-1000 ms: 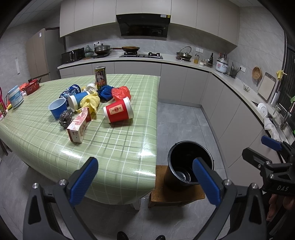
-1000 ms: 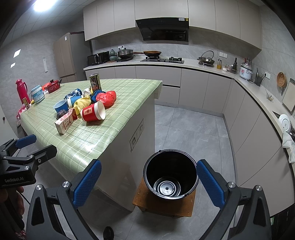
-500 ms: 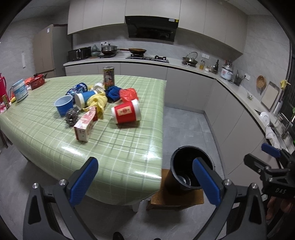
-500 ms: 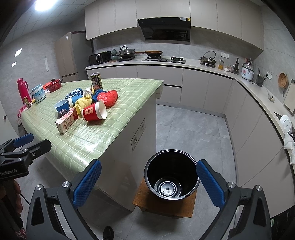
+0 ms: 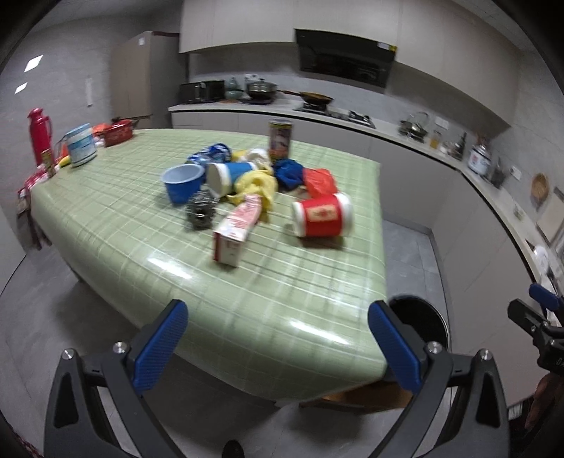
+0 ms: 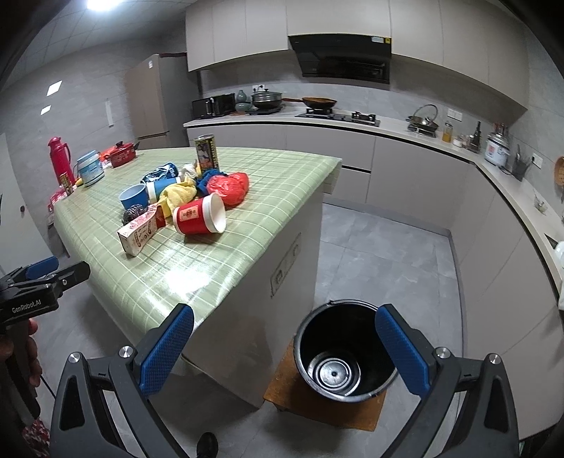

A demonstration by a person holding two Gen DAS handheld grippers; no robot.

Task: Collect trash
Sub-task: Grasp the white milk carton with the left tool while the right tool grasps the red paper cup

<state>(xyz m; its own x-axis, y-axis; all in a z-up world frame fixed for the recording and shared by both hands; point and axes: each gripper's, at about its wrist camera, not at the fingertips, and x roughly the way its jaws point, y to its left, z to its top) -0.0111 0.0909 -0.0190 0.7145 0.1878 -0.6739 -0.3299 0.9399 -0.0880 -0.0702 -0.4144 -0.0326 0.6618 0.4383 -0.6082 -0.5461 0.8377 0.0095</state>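
The worktop (image 6: pixel 246 225) ends in a bare near corner, open floor beyond. Just past that corner stands the black bucket (image 6: pixel 340 348) on a wooden stool (image 6: pixel 317 405). Left tongs (image 5: pixel 278 345) and right tongs (image 6: pixel 283 348) are spread, empty, well short of the red cup (image 6: pixel 199 215) and milk carton (image 6: pixel 139 230) mid-worktop. The left tool reads "GenRobot.AI".

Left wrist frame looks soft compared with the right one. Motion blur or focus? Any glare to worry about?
Left wrist view: smeared across the table and red cup, while the left gripper stays crisp, so likely motion blur. Right wrist view: sharp, with a glare patch on the tablecloth and the ceiling light blown out; black bucket interior reads clearly.
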